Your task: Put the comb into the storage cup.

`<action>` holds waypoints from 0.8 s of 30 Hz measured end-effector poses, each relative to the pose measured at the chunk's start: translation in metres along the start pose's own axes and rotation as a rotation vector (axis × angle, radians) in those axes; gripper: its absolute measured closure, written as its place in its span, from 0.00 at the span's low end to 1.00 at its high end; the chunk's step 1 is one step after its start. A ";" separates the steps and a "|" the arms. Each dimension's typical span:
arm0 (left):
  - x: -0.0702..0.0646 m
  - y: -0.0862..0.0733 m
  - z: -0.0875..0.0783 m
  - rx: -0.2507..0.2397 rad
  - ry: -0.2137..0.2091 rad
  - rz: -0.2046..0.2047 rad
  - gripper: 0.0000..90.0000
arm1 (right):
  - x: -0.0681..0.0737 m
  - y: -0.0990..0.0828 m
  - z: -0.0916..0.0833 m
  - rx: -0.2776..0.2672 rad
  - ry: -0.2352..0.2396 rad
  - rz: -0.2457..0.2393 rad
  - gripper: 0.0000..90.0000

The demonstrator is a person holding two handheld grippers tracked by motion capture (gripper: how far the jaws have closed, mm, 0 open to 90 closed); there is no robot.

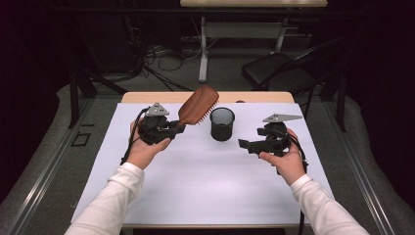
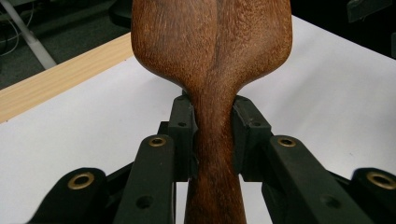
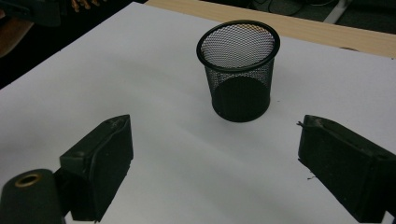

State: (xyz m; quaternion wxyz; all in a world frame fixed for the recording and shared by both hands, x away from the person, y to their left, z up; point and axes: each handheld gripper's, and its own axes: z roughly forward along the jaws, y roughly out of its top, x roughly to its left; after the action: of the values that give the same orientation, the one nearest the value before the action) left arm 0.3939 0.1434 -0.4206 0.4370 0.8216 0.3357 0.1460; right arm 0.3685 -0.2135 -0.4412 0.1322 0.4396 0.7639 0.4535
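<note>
White sheet (image 1: 195, 186) covers most of a wood-edged table (image 1: 147, 97); dark room behind w/ cables on the floor, a black chair (image 1: 274, 71) and a second desk (image 1: 252, 4) further back.

Black mesh cup (image 1: 222, 124) stands upright near the sheet's centre, towards the far side. Right gripper view looks down into it (image 3: 238, 70): nothing inside, just the solid dark base.

Wooden hairbrush (image 1: 197, 105) is off the table, held by the left gripper (image 1: 173, 129). Jaws clamped on the narrow handle neck, one pad each side (image 2: 212, 135); paddle head rises up and away from the jaws, bristles facing the cup side. Brush head sits just left of the cup and near its rim, not touching.

Right gripper (image 1: 244, 144) hovers to the right of the cup, jaws spread wide, nothing between them, pointing at the cup (image 3: 212, 172). Bare sheet lies between its jaws and the cup.
</note>
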 end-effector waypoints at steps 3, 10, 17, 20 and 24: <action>-0.002 0.001 0.003 -0.001 -0.001 0.000 0.80 | 0.000 0.005 0.003 0.003 0.004 0.012 0.11; -0.006 0.004 0.009 -0.005 -0.006 0.005 0.80 | 0.000 0.016 0.006 -0.004 0.001 0.030 0.12; -0.010 0.007 0.014 -0.009 -0.013 0.008 0.80 | 0.003 0.025 0.010 -0.010 0.008 0.040 0.13; -0.012 0.008 0.016 -0.011 -0.015 0.011 0.80 | 0.005 0.028 0.013 -0.007 0.012 0.045 0.13; -0.014 0.008 0.019 -0.011 -0.018 0.014 0.80 | 0.005 0.032 0.016 -0.008 0.017 0.058 0.13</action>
State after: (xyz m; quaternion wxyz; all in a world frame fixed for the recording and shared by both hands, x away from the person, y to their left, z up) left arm 0.3972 0.1187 -0.4238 0.4435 0.8227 0.3252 0.1437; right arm 0.3923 -0.1938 -0.4229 0.1145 0.4570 0.7502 0.4639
